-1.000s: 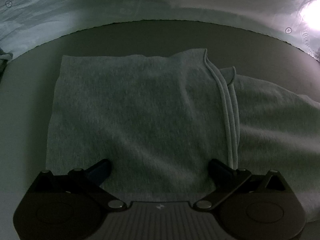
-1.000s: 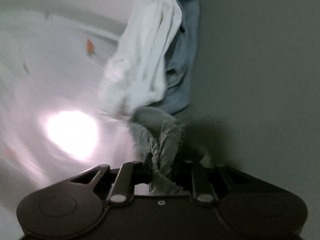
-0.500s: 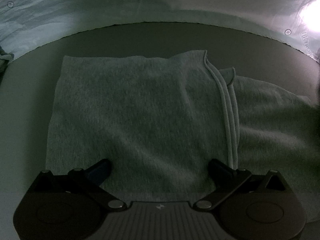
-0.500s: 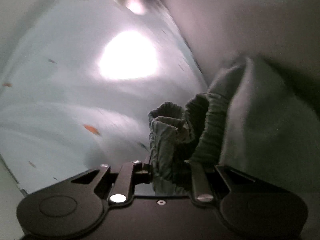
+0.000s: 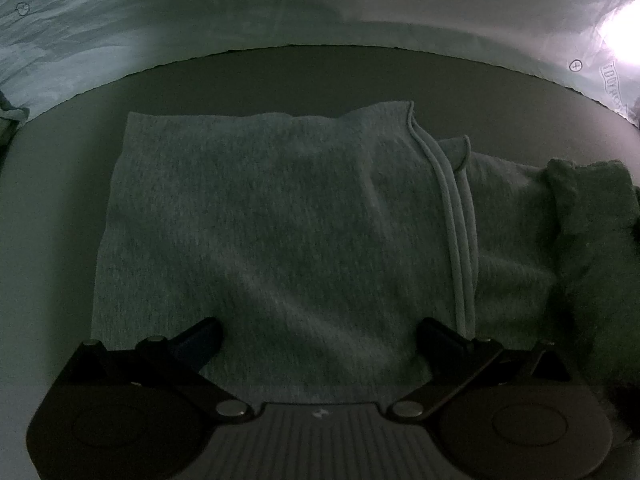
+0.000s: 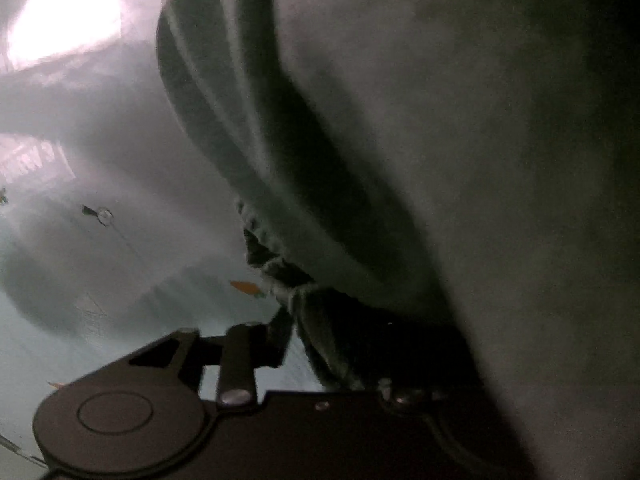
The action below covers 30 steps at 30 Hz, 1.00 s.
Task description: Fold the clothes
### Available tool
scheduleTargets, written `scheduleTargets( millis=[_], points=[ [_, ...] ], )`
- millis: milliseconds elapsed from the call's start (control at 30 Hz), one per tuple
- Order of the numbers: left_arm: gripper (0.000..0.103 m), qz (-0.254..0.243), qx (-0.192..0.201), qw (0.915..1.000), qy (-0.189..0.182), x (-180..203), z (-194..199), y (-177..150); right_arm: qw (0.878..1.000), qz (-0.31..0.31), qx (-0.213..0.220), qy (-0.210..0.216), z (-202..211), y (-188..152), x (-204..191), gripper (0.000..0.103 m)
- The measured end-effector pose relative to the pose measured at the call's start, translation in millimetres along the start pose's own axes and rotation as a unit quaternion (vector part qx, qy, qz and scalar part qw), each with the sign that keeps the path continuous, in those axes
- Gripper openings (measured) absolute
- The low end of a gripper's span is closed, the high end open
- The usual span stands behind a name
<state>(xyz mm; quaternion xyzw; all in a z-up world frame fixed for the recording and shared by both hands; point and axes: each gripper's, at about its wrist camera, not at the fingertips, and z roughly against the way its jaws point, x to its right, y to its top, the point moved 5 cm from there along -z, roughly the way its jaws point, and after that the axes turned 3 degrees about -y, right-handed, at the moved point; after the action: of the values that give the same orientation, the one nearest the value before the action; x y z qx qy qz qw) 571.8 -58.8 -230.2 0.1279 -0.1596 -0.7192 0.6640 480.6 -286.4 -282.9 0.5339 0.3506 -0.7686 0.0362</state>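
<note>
A grey knit garment (image 5: 260, 220) lies partly folded on the dark table (image 5: 320, 76), with a hemmed edge (image 5: 452, 216) running down its right side. My left gripper (image 5: 320, 336) is open, its fingers resting on the near edge of the folded part. My right gripper (image 6: 316, 344) is shut on the garment's ribbed end (image 6: 280, 264), and the cloth (image 6: 460, 140) drapes over the right half of its view. That lifted end shows at the right edge of the left wrist view (image 5: 588, 208).
A pale plastic sheet (image 5: 200, 20) covers the ground beyond the table's far edge, with a bright glare at the right (image 5: 624, 36). The same sheet (image 6: 80, 200) with glare fills the left of the right wrist view.
My right gripper has swung the garment's ribbed end up and over toward the folded part; it now enters the left wrist view from the right. The left gripper has not moved.
</note>
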Motion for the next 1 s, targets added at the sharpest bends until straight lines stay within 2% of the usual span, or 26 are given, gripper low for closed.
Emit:
scheduleTargets(
  millis=[33,100,233,367,500,600,700,800,900,933,967,1000],
  points=[
    [0.103,0.0,-0.001,1.0,0.0,0,0,0,1.0,0.001,-0.006,0.002,1,-6,-3,0.066],
    [0.103,0.001,-0.001,1.0,-0.001,0,1,0,1.0,0.005,-0.024,0.006,1,-18,-9,0.074],
    [0.103,0.013,0.002,0.9999,-0.005,-1,7,-3,0.998,0.043,-0.037,0.017,9,-33,-28,0.074],
    [0.103,0.071,0.023,0.9961,-0.047,-9,29,-9,0.996,0.074,0.005,0.041,38,-9,-53,0.074],
    [0.102,0.085,0.065,0.9916,-0.074,-7,60,-15,0.994,0.058,0.077,0.057,91,13,-53,0.074],
    [0.099,0.081,0.09,0.986,-0.115,6,77,-17,0.987,0.077,0.142,0.009,112,33,-47,0.072],
    [0.098,0.044,0.092,0.9857,-0.134,31,78,-13,0.966,0.152,0.19,-0.09,140,37,-45,0.069],
    [0.098,0.003,0.089,0.9869,-0.135,57,69,-7,0.953,0.187,0.192,-0.141,154,36,-27,0.068],
    [0.094,-0.008,0.082,0.9862,-0.144,75,53,0,0.944,0.215,0.179,-0.174,166,36,-7,0.067],
    [0.083,-0.007,0.081,0.9865,-0.142,80,48,2,0.942,0.227,0.167,-0.182,161,33,-5,0.067],
    [0.064,-0.006,0.078,0.9875,-0.137,83,43,4,0.94,0.24,0.154,-0.189,155,30,-4,0.066],
    [0.053,-0.004,0.073,0.9889,-0.13,86,38,5,0.937,0.253,0.141,-0.196,149,28,-3,0.059]
  ],
)
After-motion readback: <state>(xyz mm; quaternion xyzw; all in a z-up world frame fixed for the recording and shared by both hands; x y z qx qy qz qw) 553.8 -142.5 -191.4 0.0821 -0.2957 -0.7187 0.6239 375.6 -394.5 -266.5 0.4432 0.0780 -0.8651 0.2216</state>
